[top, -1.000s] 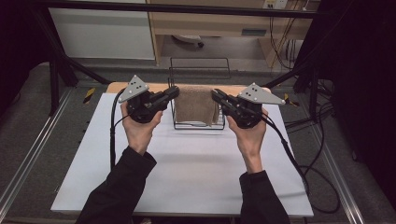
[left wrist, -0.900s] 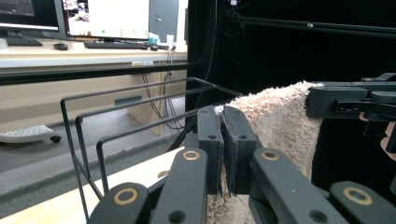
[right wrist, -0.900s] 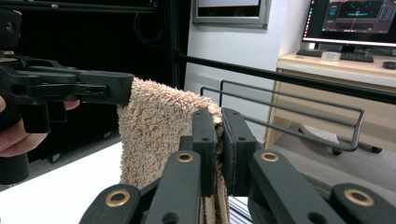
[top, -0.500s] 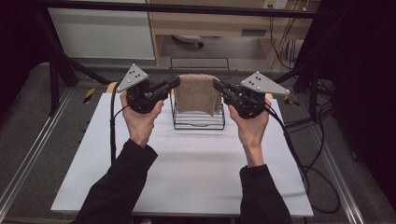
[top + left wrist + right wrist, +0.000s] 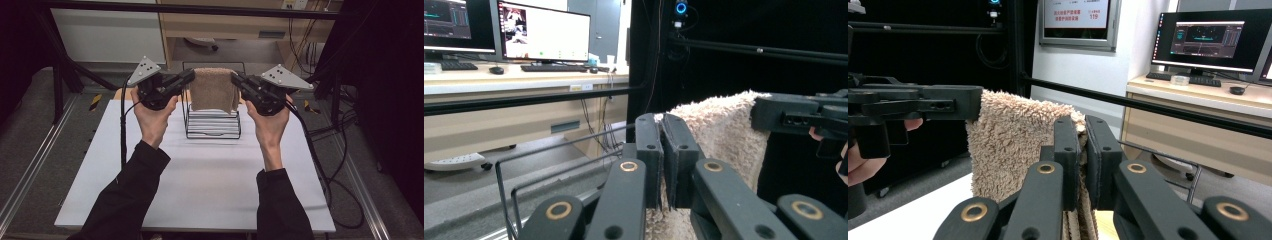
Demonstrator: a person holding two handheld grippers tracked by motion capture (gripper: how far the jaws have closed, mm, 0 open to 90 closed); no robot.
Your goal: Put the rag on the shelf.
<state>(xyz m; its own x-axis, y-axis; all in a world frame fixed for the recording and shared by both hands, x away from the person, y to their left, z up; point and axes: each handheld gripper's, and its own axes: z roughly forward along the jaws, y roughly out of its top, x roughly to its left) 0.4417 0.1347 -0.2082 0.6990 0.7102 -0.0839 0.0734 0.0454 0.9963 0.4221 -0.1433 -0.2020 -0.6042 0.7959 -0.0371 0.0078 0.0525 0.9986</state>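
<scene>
The left hand-held gripper [image 5: 190, 76] is clamping the left top corner of a beige towel [image 5: 214, 90], its jaws pressed together on the fabric, as the left gripper view shows [image 5: 667, 150]. The right hand-held gripper [image 5: 235, 78] is pinching the right top corner the same way, pads squeezing the pile [image 5: 1081, 150]. The towel is hanging stretched between them, directly above the black wire rack [image 5: 212, 120], its lower edge dangling inside the rack's upper frame. The rack is standing on the white bench [image 5: 200, 180], at its far edge.
</scene>
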